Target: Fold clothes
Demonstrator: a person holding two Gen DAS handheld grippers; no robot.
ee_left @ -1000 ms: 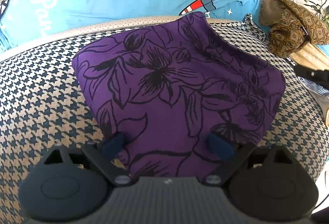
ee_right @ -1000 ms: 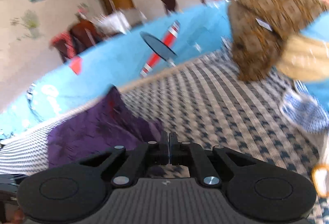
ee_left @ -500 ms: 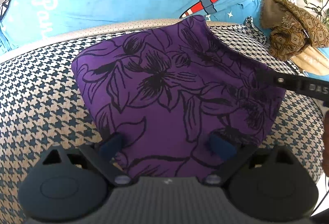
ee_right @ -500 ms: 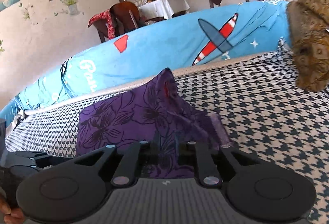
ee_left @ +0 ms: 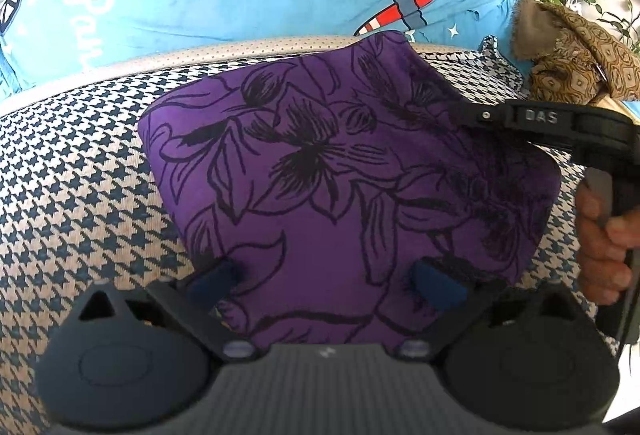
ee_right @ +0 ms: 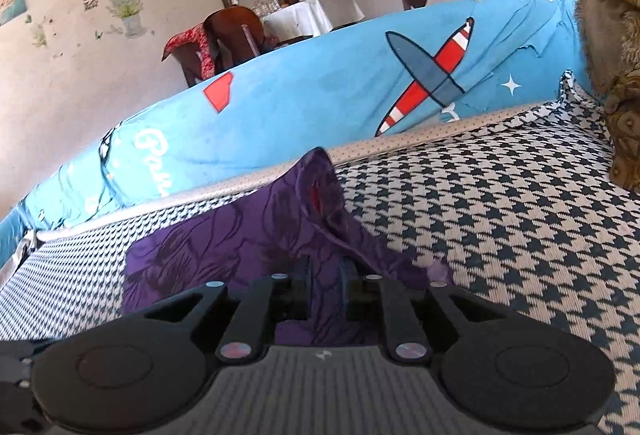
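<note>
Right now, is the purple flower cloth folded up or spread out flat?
Partly folded: the purple flower cloth lies as a compact shape on the checked cover, and the right tongs pinch a raised ridge of it.

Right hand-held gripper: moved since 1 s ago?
Yes. In the left wrist view the right hand-held gripper has come in from the right, past the brown cushion, and now reaches over the purple garment.

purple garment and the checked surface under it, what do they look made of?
Purple floral-print garment: looks like thin, soft woven cloth with a matte finish; it drapes limply and puckers at the right gripper, whose jaws pinch a fold. Fibre unclear.

Navy-and-cream houndstooth cover: seems a coarser woven or knit textile; visible ribbed weave, matte.
</note>
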